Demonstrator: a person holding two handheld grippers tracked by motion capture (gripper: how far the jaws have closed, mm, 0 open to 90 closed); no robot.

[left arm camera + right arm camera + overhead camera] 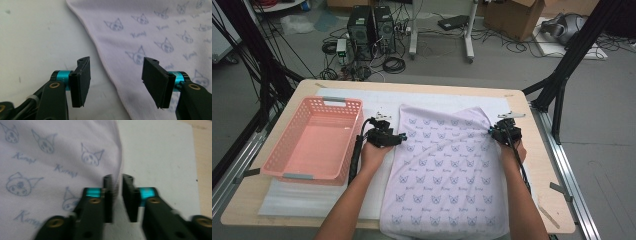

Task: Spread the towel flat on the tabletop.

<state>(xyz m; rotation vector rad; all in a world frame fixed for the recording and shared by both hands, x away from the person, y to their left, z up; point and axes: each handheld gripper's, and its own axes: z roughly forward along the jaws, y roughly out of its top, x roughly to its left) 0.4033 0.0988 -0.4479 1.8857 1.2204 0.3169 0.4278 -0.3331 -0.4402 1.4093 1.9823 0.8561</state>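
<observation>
Black fingers [82,82] of the left gripper [116,83] stand wide apart, straddling the edge of the printed cloth [155,37] without touching it. Right gripper [117,195]: fingers nearly closed at the cloth's opposite edge; whether they pinch it is unclear. Cloth lies flat on the bench [539,165], beside a pink basket [314,142].

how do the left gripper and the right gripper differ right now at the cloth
The left gripper has its jaws standing wide, astride the cloth edge without pressing it; the right gripper has its jaws nearly together, the cloth's edge between them. In the high view the left sits at the cloth's left edge, the right at its right edge. Both point away from the person.
</observation>
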